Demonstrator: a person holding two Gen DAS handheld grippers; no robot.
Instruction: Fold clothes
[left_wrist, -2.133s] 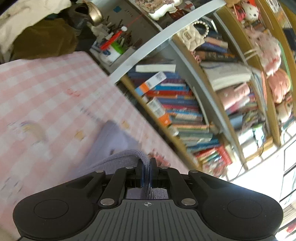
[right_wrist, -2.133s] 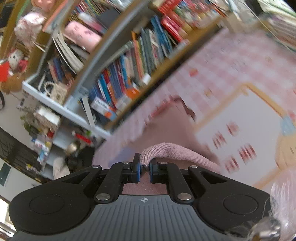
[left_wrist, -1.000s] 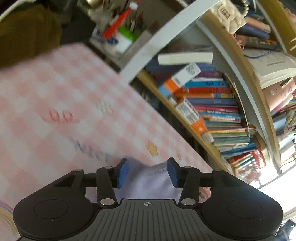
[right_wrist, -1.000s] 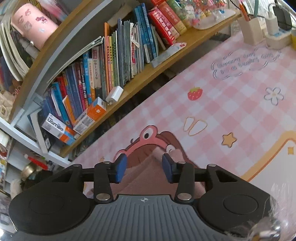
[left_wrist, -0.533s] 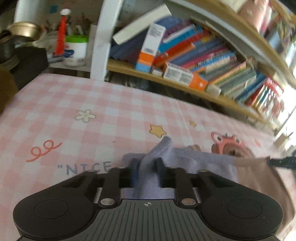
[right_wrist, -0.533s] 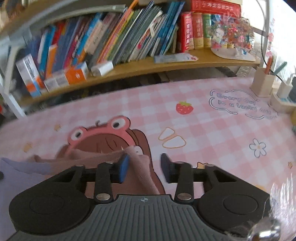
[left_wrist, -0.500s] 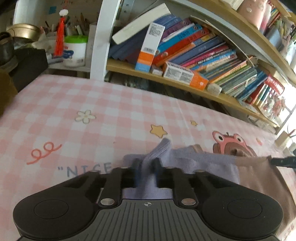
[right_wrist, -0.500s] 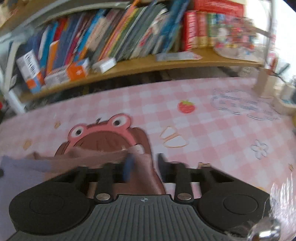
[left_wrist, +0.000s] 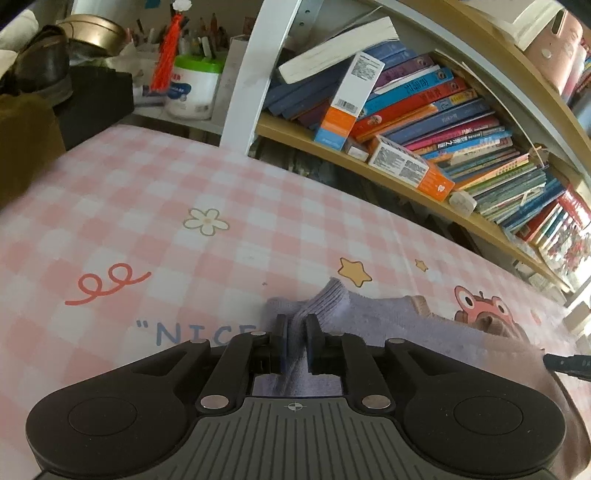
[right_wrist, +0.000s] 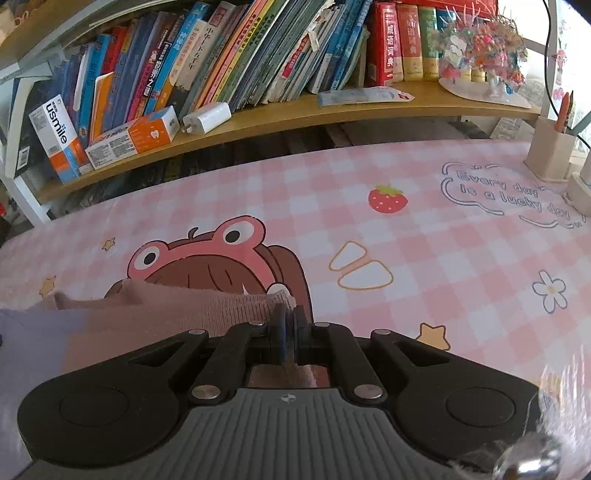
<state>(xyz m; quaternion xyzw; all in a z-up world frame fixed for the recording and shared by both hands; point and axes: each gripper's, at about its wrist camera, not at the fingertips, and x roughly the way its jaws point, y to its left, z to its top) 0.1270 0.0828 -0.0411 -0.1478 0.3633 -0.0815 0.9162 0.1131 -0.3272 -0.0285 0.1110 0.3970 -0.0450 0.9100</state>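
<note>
Garment (left_wrist: 388, 325) flat on worktop (left_wrist: 184, 192), lilac end left, brown-pink end right. Soft ribbed knit, light, limp; likely sags and stretches unless lifted by both corners together. Left claw (left_wrist: 294, 332) clenched on lilac corner; right claw (right_wrist: 289, 325) clenched on pink corner. Bookshelf (right_wrist: 295, 110) behind.

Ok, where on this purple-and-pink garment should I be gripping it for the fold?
At its two far corners, coming in low from the near side. The left gripper already pinches the raised purple corner of the garment, and the right gripper clamps the ribbed pink corner. The far edge runs fairly straight between them on the table mat, which should give an even fold.
</note>
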